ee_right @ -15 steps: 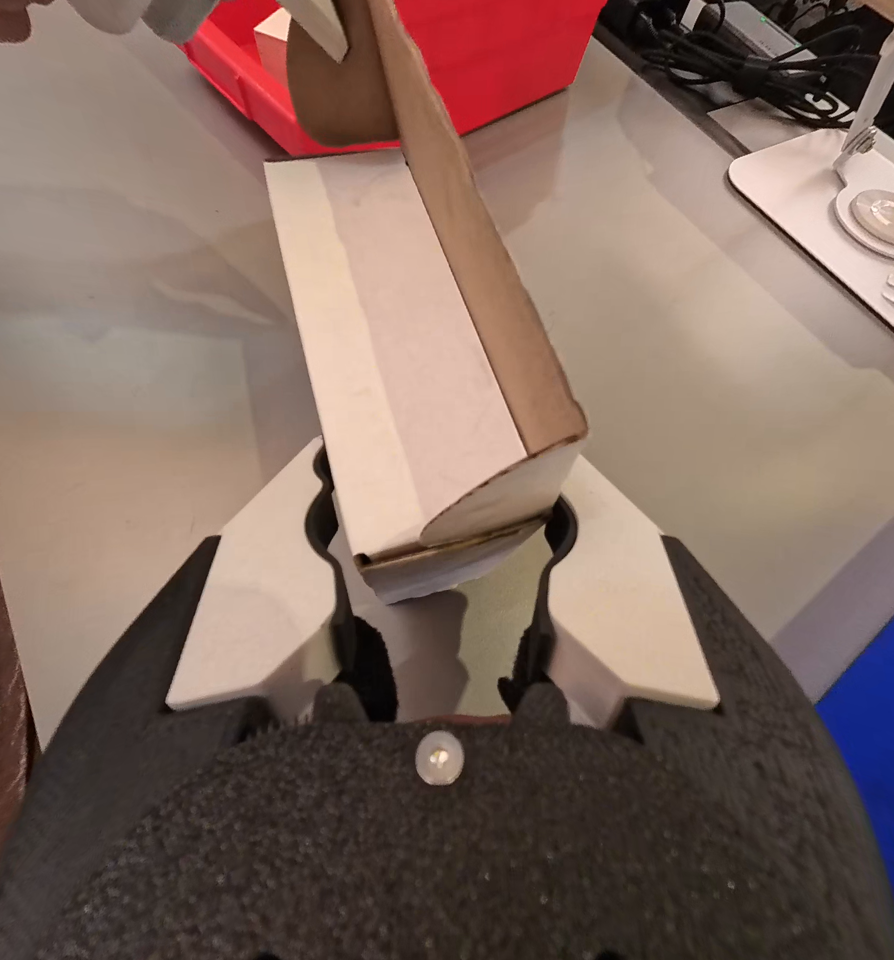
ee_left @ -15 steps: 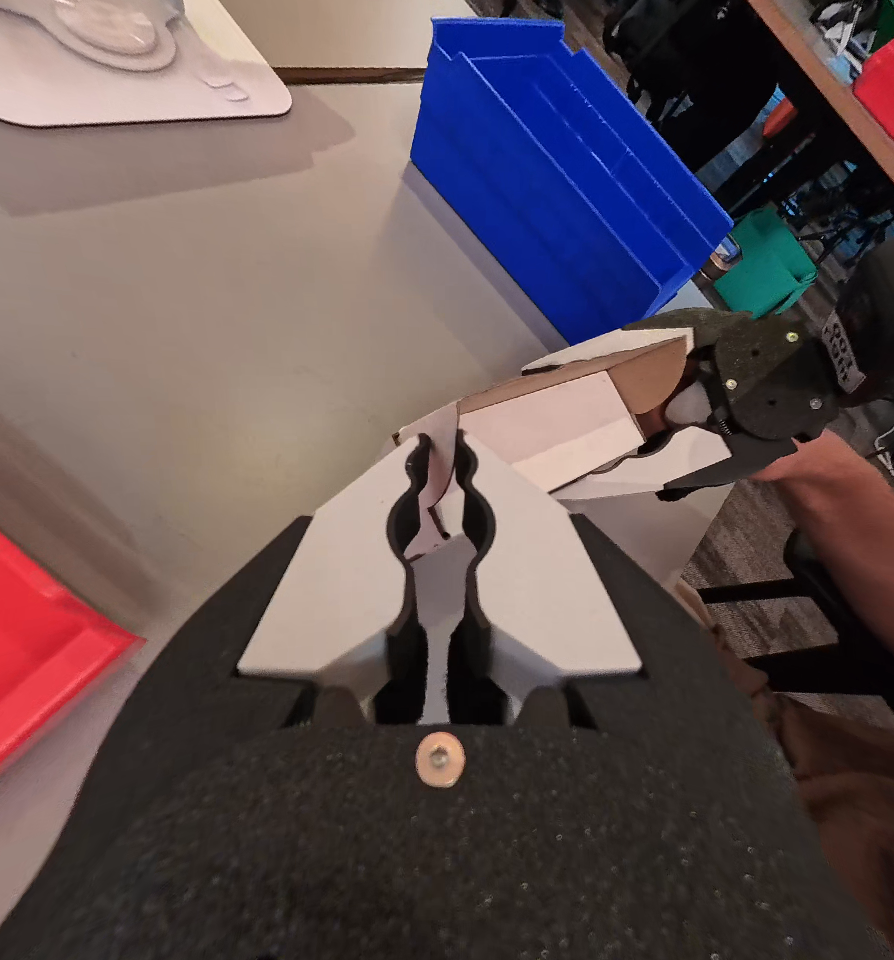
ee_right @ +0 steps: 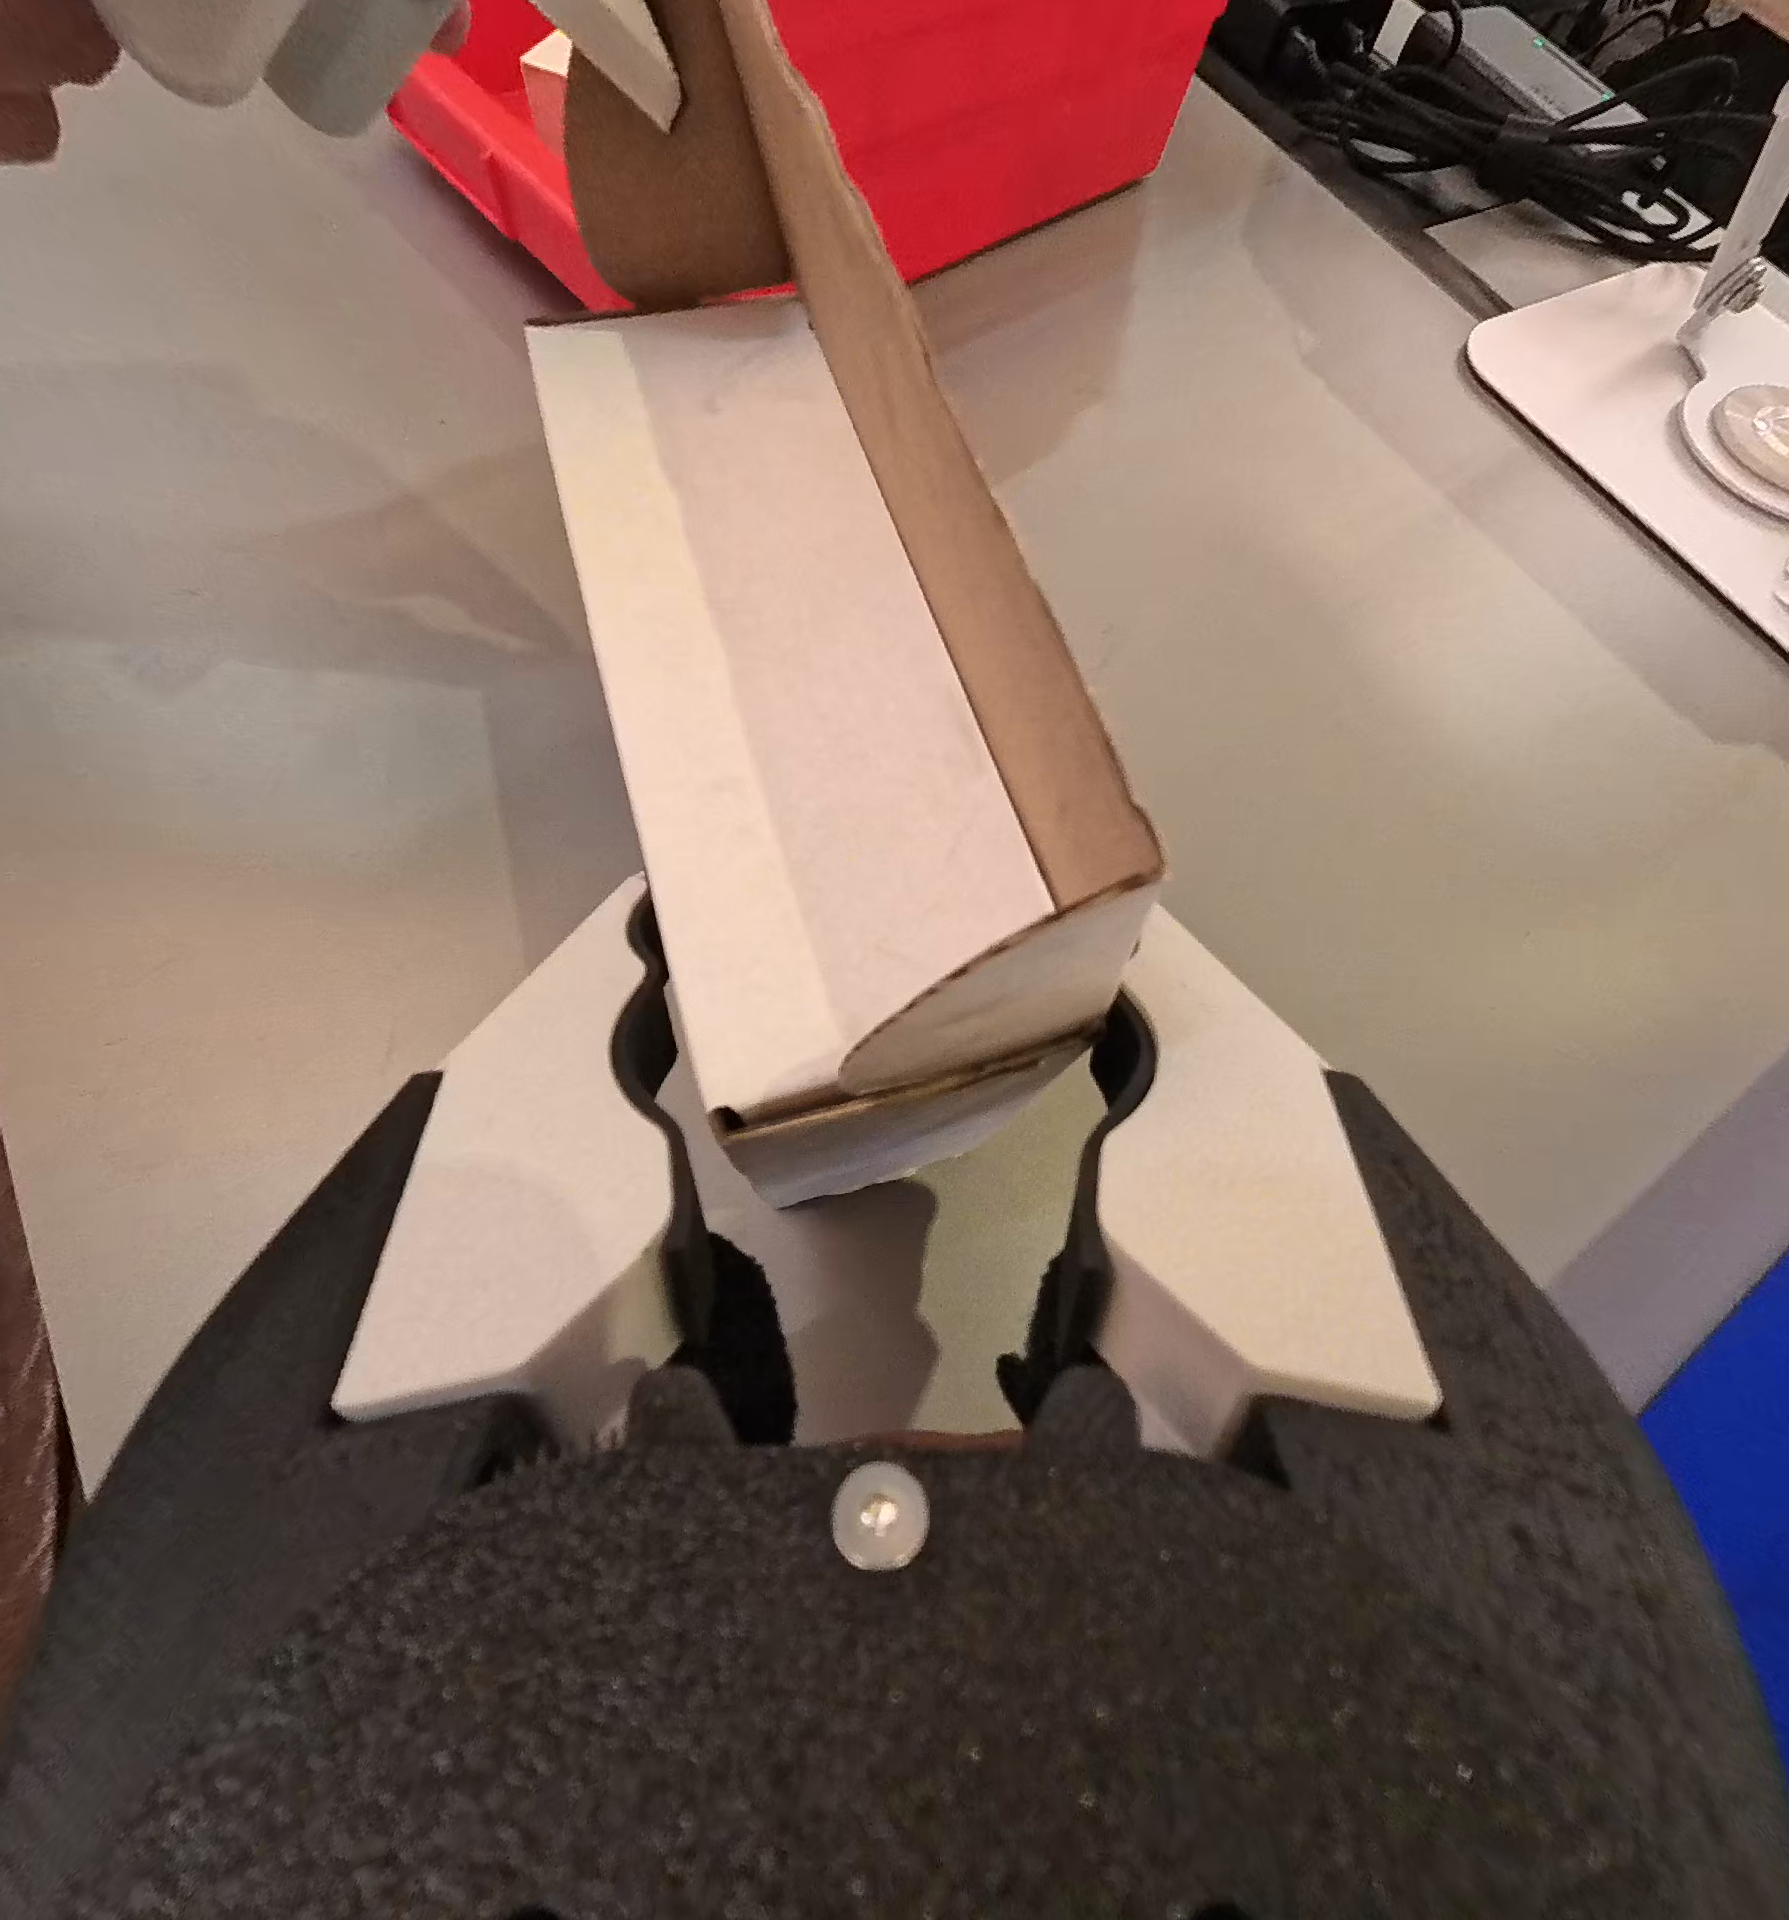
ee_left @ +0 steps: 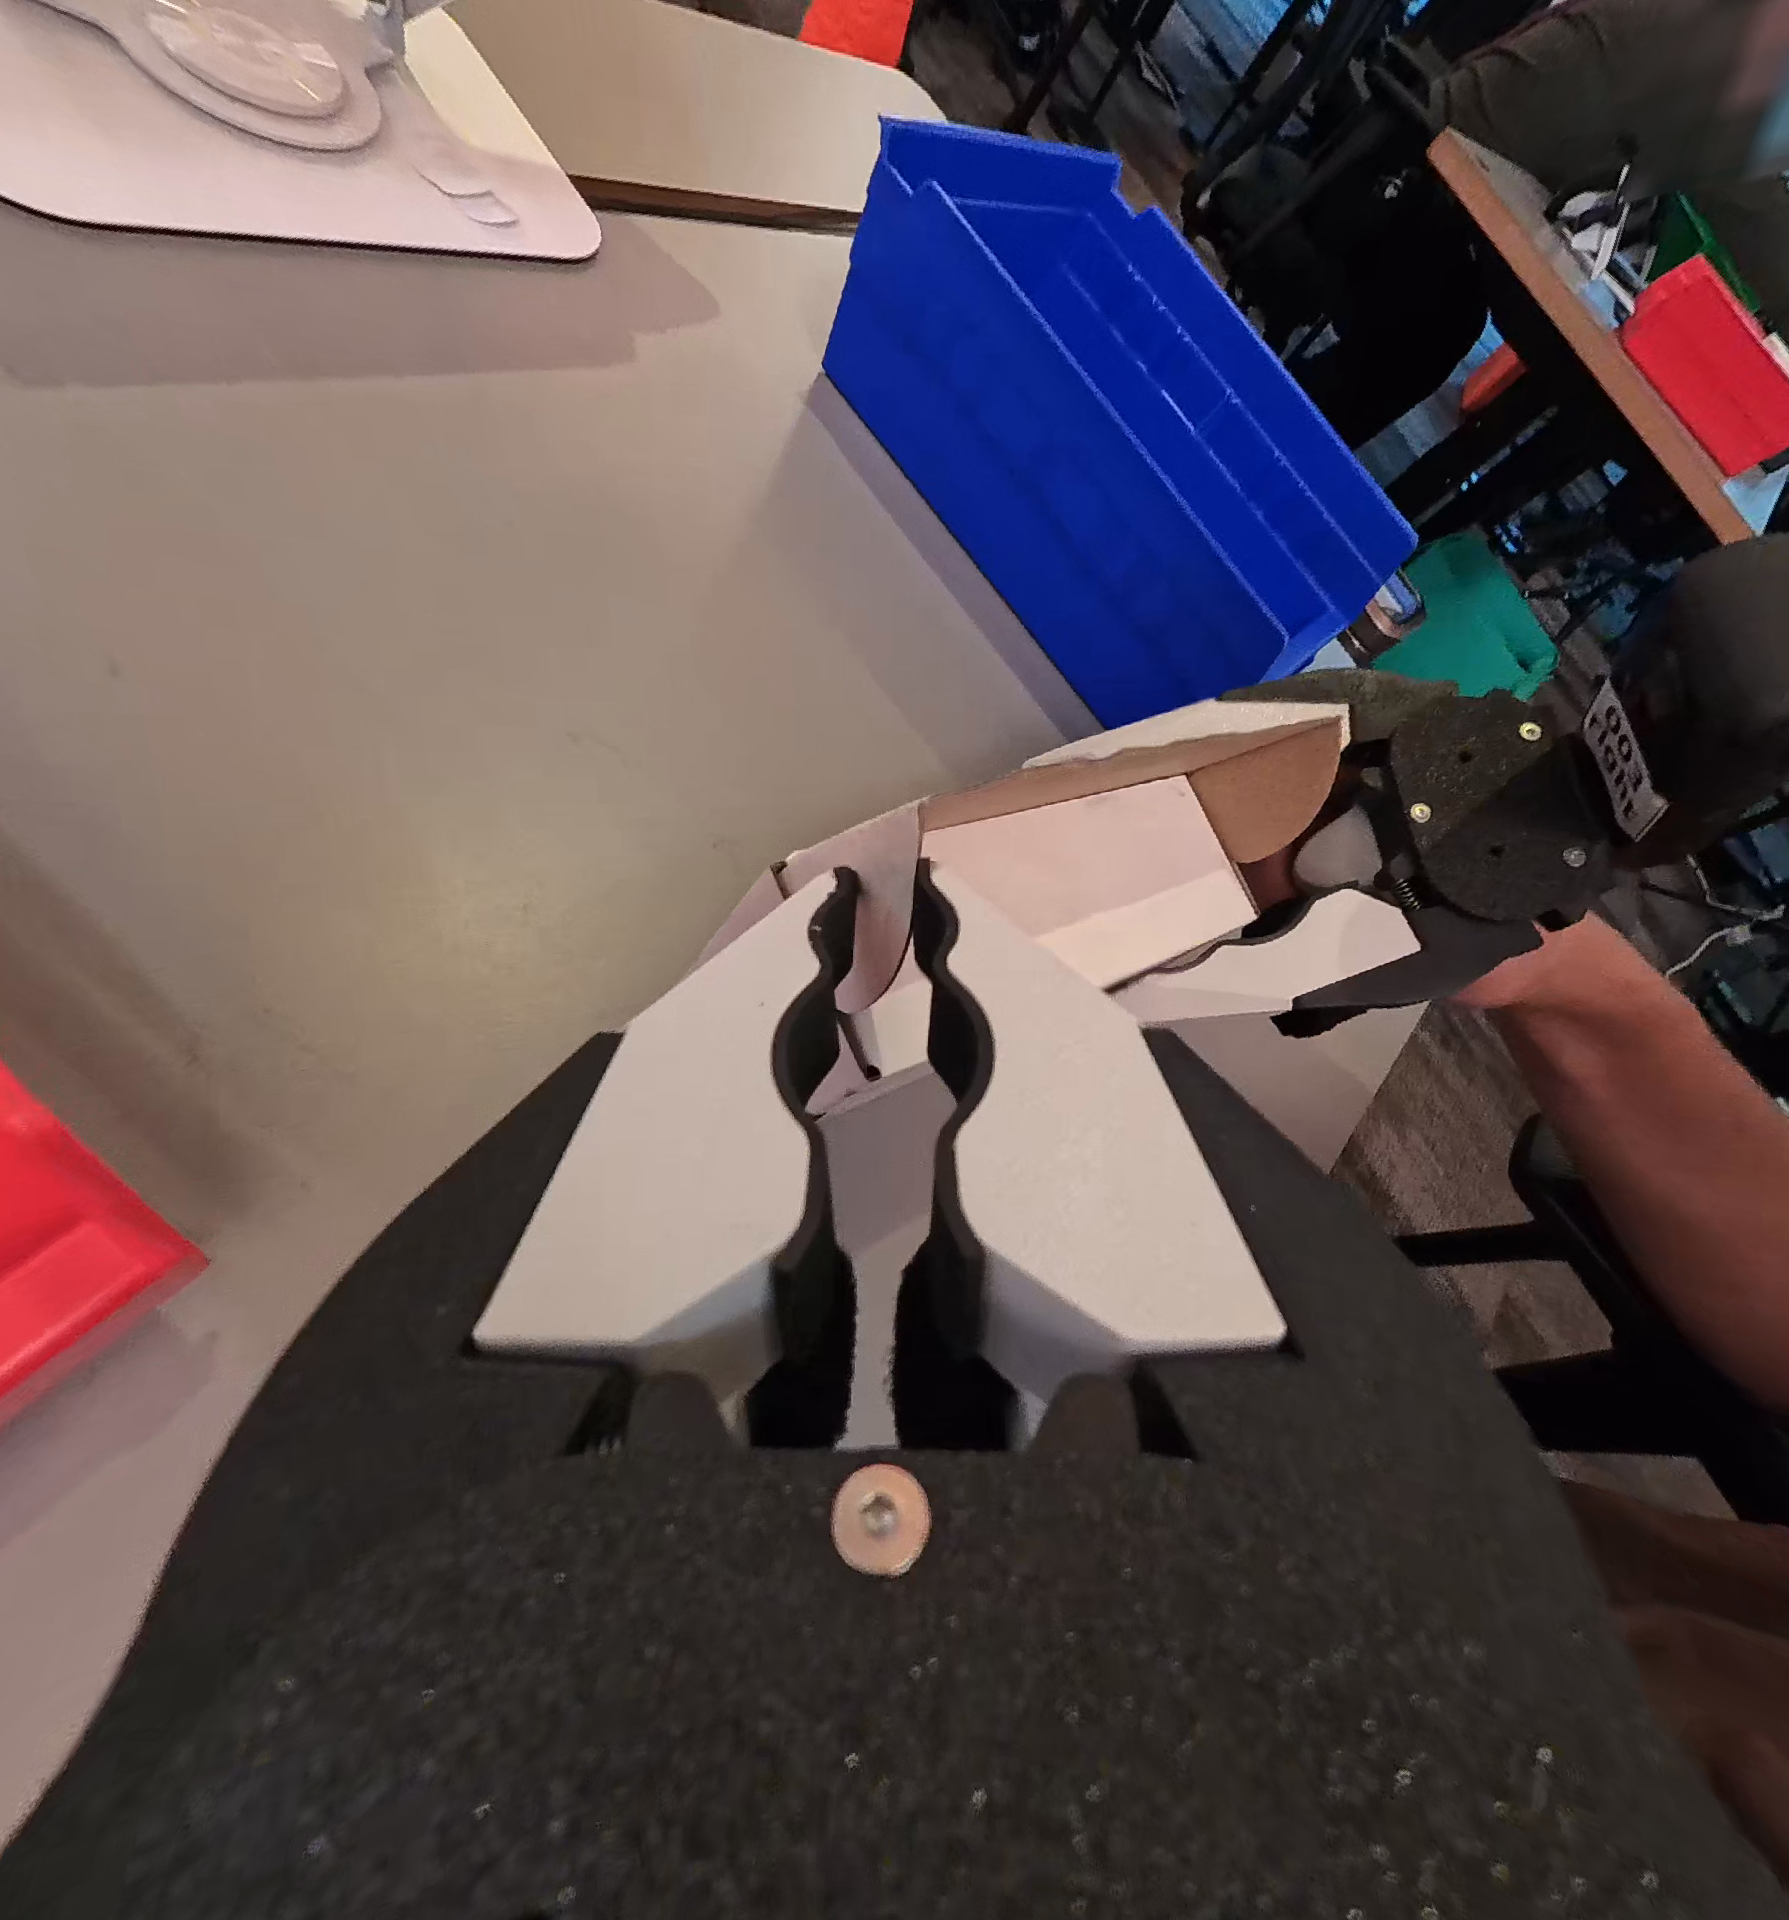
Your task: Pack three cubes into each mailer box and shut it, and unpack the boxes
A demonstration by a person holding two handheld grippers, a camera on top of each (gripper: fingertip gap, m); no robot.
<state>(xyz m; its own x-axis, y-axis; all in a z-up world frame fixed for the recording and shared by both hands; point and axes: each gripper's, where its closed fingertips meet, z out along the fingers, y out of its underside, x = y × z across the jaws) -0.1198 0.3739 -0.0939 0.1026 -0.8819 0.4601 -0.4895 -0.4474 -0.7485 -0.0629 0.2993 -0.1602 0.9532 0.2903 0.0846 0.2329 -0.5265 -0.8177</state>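
Your left claw point(ee_left: 879, 914) is nearly closed, its white fingers pinching a thin rounded cardboard flap point(ee_left: 885, 925) at one end of the mailer box point(ee_left: 1098, 873). Your right claw point(ee_right: 890, 997) stands wider, its fingers on either side of the near end of the same box point(ee_right: 817, 727); whether the pads actually press the cardboard is hard to make out, since the box end covers the contact.

The box is long and narrow, white outside and raw brown inside, held up off the grey counter point(ee_right: 1337, 727) between the two claws. Its lid is part-way up, showing a brown inner strip. You cannot see inside from either view, so any cubes in it are hidden.

In the left wrist view, the right claw point(ee_left: 1316, 842) appears at the far end of the box, black and grainy, with your forearm point(ee_left: 1648, 1122) behind it.

Farther off on the counter, a blue plastic bin point(ee_left: 1077, 416) sits at the right in the left wrist view, its interior turned away. A red bin point(ee_right: 973, 125) lies beyond the box in the right wrist view, cut off by the frame, with something pale just visible inside. A flat white stand base point(ee_right: 1617, 436) with a round disc rests at the far right, cables behind it.
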